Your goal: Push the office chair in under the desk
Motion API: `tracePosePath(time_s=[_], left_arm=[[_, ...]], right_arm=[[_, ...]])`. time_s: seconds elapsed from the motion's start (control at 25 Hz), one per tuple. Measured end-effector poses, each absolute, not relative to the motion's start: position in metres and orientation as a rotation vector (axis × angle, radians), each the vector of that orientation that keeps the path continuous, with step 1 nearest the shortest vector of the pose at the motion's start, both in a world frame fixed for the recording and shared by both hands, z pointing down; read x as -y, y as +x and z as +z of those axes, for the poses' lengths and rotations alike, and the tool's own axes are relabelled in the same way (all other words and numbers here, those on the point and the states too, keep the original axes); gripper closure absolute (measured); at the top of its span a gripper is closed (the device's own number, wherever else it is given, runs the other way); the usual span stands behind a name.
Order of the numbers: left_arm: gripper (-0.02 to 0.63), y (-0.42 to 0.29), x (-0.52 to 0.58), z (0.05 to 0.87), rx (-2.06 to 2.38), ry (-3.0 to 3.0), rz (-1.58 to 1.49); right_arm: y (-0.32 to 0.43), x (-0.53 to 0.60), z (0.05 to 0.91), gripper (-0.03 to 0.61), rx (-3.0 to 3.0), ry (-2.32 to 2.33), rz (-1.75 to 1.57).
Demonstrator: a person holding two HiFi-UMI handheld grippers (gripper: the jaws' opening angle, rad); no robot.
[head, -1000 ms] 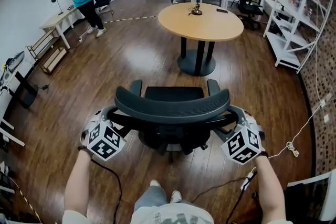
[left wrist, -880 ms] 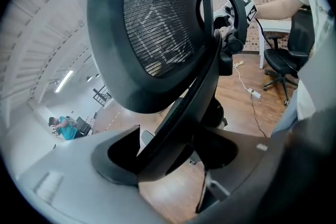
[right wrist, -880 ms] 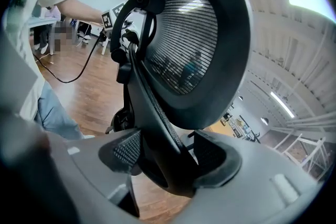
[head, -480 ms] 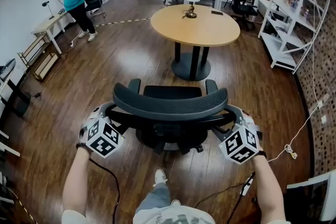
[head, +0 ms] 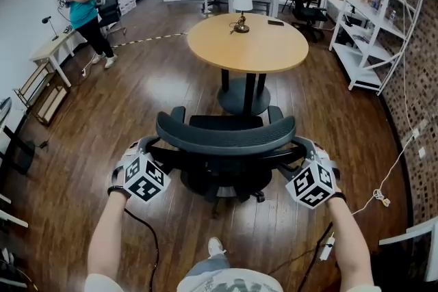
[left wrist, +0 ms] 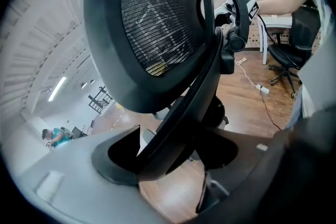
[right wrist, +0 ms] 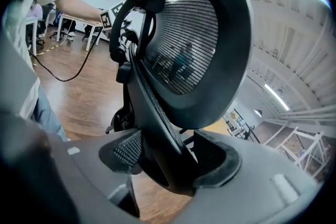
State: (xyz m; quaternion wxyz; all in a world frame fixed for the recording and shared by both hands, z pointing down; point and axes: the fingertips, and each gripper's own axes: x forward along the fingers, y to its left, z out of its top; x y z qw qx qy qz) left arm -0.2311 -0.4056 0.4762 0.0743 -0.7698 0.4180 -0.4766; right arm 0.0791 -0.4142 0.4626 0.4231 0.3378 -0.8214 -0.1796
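Gripping the chair [head: 226, 135] at both sides of its back, I report as follows.

Left gripper [left wrist: 170, 157]: jaws closed onto the left strut of the back frame, which fills the gap between the pads.

Right gripper [right wrist: 168, 160]: likewise clamped on the right strut, pads bearing on either side of it. Neither gripper holds anything else.

Position: the chair stands directly ahead of both grippers, touching them at the struts, with its seat facing away from me. Its backrest runs crosswise from one gripper to the other, so the push goes square to that line. Both grippers sit about level, neither clearly nearer.

Beyond the chair, straight ahead and a shade to the right of its centre line, stands the desk [head: 270, 51] on its pedestal [head: 248, 89]. The seat front is near the pedestal base but, in my judgement, not yet under the top.

Finding: the move ahead turns on this small offset. An even forward push, biased slightly right, should bring the seat under the desk.
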Motion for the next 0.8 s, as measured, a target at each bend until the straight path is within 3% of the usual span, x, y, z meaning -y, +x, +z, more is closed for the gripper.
tracePosePath(time_s=[0.8], left_arm=[[0.276,-0.243,0.556,0.475,-1.101,-2.320,-1.414]], right_arm=[[0.065,0.537,0.461,0.278,1.991,0.950,-0.395]])
